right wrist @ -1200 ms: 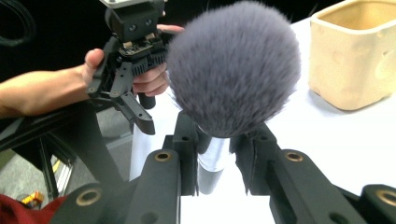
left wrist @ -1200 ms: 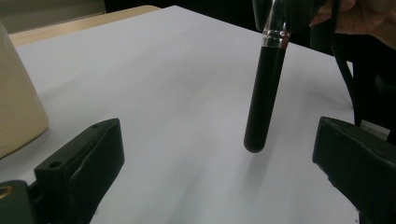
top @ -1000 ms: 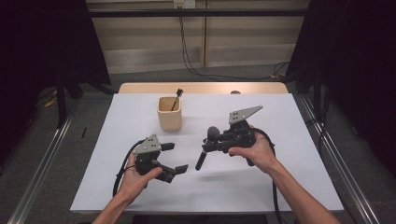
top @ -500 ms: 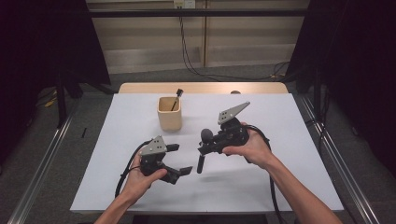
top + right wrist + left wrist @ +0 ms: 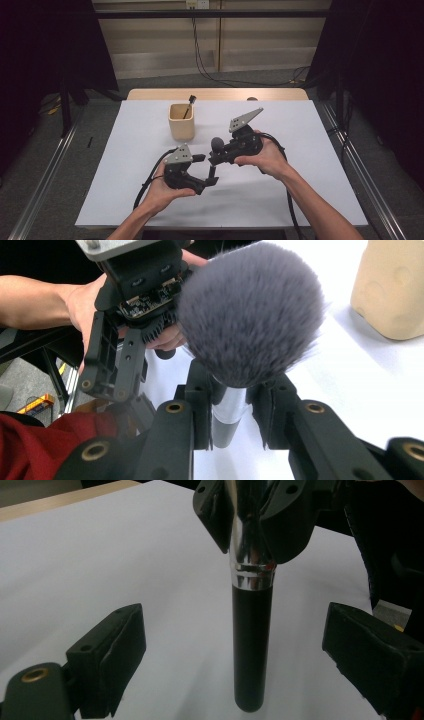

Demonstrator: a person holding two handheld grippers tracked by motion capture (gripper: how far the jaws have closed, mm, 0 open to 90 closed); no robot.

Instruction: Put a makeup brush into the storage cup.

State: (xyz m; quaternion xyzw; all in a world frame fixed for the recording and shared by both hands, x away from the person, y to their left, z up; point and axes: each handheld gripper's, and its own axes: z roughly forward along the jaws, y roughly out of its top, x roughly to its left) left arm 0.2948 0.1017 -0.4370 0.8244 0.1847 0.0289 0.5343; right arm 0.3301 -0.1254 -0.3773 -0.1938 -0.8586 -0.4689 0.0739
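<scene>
Two grippers close together over the near middle of the white worktop (image 5: 310, 150). Right gripper (image 5: 216, 159) clamped on a makeup brush (image 5: 213, 165) at its shiny metal collar, fingers (image 5: 200, 410) pressed to either side of it. Brush upright, grey bristle head (image 5: 217, 144) uppermost, black handle (image 5: 250, 645) hanging straight down, clear of the worktop as far as can be told. Left gripper (image 5: 207, 170) just left of and nearer than the right one, its black fingers (image 5: 107, 655) spread wide on either side of the handle, apart from it, lately drawing inward yet touching nothing. Beige cup (image 5: 181, 121) farther off and to the left, well apart from both grippers, holding a thin dark-tipped stick (image 5: 188, 105) leaned against its rim. Red sleeve (image 5: 30, 450) at the lower left of the right gripper view.
</scene>
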